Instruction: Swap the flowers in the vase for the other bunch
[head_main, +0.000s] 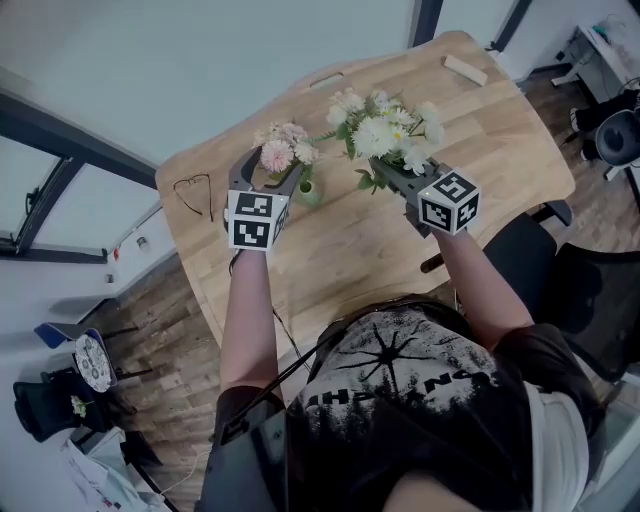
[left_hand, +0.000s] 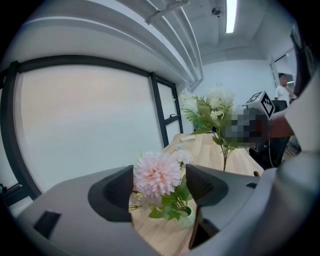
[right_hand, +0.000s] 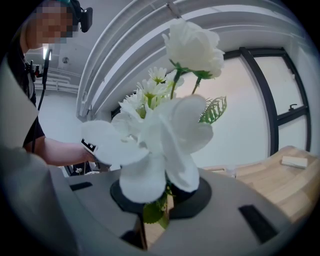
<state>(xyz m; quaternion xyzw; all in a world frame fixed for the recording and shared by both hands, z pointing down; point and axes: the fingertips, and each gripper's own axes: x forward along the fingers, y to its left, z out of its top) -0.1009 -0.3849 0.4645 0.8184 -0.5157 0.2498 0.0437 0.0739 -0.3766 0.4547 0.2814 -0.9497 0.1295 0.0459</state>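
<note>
A pink bunch (head_main: 283, 148) stands in a small pale green vase (head_main: 308, 192) on the wooden table (head_main: 350, 250). My left gripper (head_main: 268, 170) is open, its jaws on either side of the pink bloom (left_hand: 157, 175) without pressing it; the vase (left_hand: 186, 218) shows just below. My right gripper (head_main: 385, 175) is shut on the stems of the white bunch (head_main: 385, 125), held upright above the table to the right of the vase. In the right gripper view the white blooms (right_hand: 165, 135) rise straight out of the shut right gripper (right_hand: 167, 192) and hide the stems.
A small wooden block (head_main: 465, 68) lies at the table's far right corner. A thin heart-shaped wire (head_main: 195, 190) lies near the left edge. Behind the table is a wall with windows. A dark chair (head_main: 590, 290) stands at the right.
</note>
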